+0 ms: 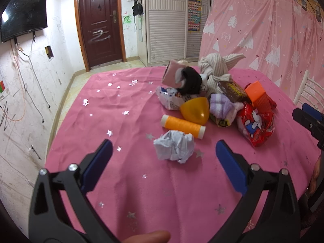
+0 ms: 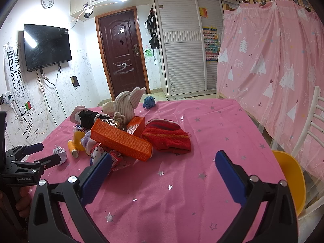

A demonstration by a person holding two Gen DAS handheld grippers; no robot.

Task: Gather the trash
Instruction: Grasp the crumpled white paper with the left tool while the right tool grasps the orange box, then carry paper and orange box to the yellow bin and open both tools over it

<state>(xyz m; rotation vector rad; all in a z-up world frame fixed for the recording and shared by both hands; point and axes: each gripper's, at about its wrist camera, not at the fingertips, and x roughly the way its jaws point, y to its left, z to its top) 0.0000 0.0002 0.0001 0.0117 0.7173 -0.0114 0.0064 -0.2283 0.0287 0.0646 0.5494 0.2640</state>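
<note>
A crumpled white paper ball [image 1: 174, 149] lies on the pink star-print tablecloth [image 1: 125, 182], just ahead of my open left gripper [image 1: 164, 151], between its blue fingers. Behind it lie an orange thread spool [image 1: 183, 126], a yellow plastic cone [image 1: 195, 110], a red Hello Kitty snack wrapper [image 1: 255, 124], a white wrapper [image 1: 170, 99] and an orange carton [image 1: 258, 95]. My right gripper [image 2: 163, 162] is open and empty over the cloth, its left finger beside the red wrapper [image 2: 116, 160]. The orange carton [image 2: 121, 139] lies ahead-left. The paper ball [image 2: 60, 153] sits by the left gripper [image 2: 43, 154].
Rolled socks and knotted cloths [image 1: 214, 68] are heaped at the pile's back. A red knit hat [image 2: 168, 136] lies right of the carton, a blue yarn ball [image 2: 149, 101] at the far edge. A yellow-seated white chair [image 2: 291, 180] stands at the table's right side.
</note>
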